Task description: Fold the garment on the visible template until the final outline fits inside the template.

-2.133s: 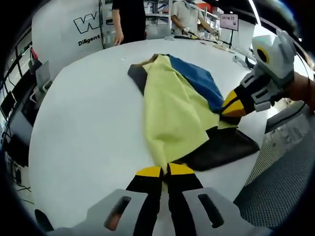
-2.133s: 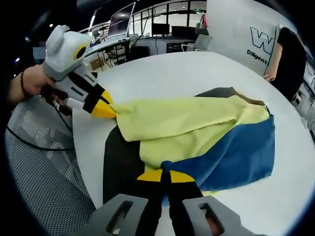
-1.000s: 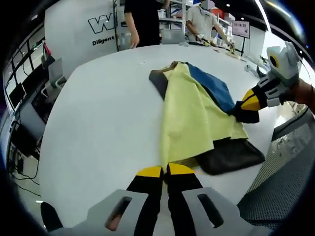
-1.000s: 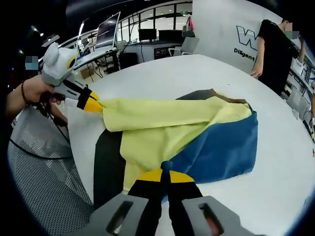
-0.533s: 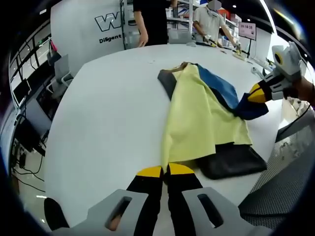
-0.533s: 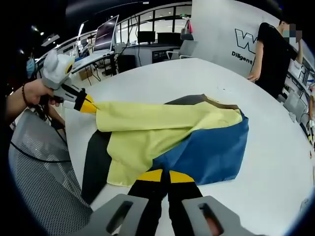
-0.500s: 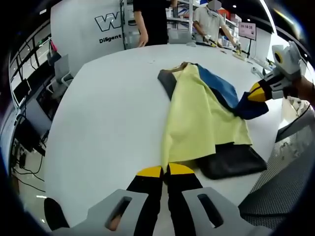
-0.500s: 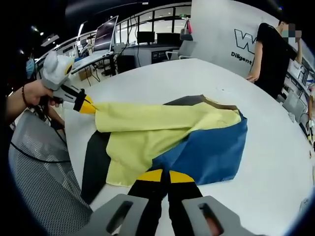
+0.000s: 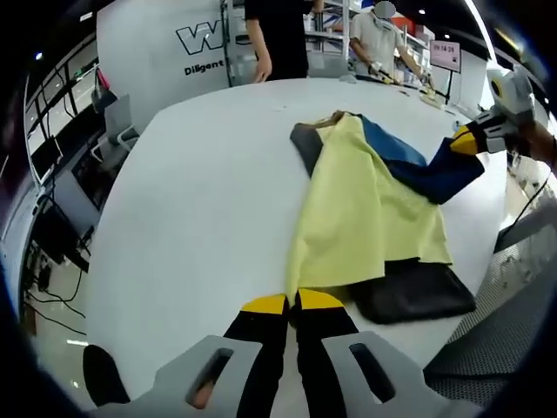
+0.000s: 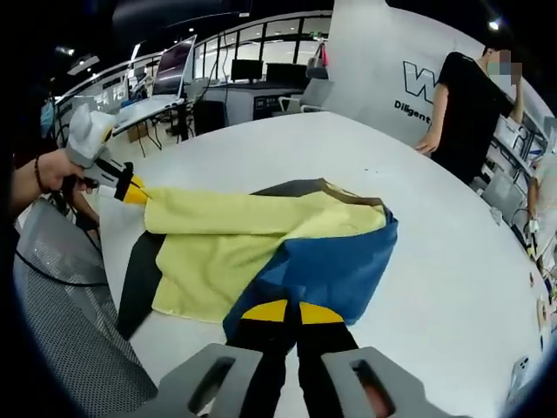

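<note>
yellow and blue garment [image 9: 365, 209] lay on the dark template [image 9: 418, 292] on the white table [image 9: 191, 200]. soft, light cloth, best pinched at its edges. left gripper [image 9: 291, 303] pinched a yellow corner, right gripper [image 10: 285, 311] a blue edge. far wall [image 9: 157, 43] read "w" and "diligent".

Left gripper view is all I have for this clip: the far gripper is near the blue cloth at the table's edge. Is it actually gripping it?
Observer: Yes. In the right gripper view the right gripper is shut on the garment's blue edge.
Operator: How far does the blue part spread?
Observer: It fans from those jaws up to the collar end, overlapping the yellow panel.
Operator: Who holds the left gripper?
Observer: A hand wearing a bead bracelet holds the left gripper, shut on a yellow corner.
</note>
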